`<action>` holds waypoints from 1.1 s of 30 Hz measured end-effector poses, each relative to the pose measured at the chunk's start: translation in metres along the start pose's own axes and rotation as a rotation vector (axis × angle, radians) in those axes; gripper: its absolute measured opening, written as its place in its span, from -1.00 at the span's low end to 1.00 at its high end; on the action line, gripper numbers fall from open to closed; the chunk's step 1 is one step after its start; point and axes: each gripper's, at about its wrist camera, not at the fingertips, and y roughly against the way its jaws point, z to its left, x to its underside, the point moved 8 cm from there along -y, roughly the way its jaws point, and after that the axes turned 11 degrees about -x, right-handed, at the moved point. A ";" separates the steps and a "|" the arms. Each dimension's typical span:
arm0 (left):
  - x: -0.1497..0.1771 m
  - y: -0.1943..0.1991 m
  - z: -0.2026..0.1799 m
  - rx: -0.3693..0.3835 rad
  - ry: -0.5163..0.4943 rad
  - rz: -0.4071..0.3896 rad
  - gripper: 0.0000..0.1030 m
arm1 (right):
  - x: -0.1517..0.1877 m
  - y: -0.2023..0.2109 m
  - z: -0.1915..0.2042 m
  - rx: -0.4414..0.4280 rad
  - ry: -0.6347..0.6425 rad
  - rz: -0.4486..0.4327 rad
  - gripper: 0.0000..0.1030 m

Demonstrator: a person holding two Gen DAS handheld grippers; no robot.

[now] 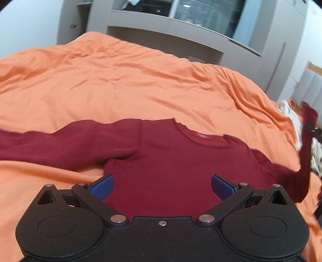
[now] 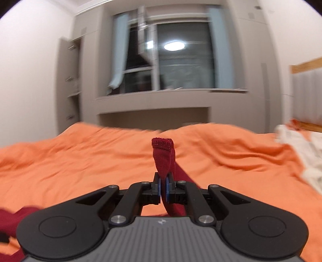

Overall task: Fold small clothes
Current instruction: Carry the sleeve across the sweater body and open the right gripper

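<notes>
shirt (image 1: 171, 161): soft, limp, take by cuffs/hem | left tongs (image 1: 162, 186): wide open, empty | right tongs (image 2: 163, 188): clamped on sleeve (image 2: 163, 155)

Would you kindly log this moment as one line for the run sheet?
right claw: shut on sleeve cuff, lifted | left claw: open above red shirt | shirt flat on orange bedcover

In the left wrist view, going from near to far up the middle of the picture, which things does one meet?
Left gripper, open → dark red shirt → orange cover → grey wall unit → window.
</notes>
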 end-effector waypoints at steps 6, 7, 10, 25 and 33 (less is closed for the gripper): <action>-0.013 -0.004 0.029 -0.020 0.127 0.026 0.99 | 0.047 -0.027 0.077 -0.120 0.122 0.156 -0.90; -0.016 -0.003 0.034 -0.017 0.152 0.030 0.99 | 0.056 -0.030 0.087 -0.130 0.135 0.189 -0.90; -0.020 -0.003 0.049 0.010 0.233 0.047 0.99 | 0.087 -0.035 0.106 -0.156 0.193 0.302 -0.89; -0.019 -0.013 0.061 0.025 0.289 0.105 0.99 | 0.116 0.008 0.119 -0.345 0.254 0.553 0.48; -0.009 -0.035 0.040 0.032 0.187 0.133 0.99 | 0.098 0.075 0.028 -0.132 0.283 0.474 0.98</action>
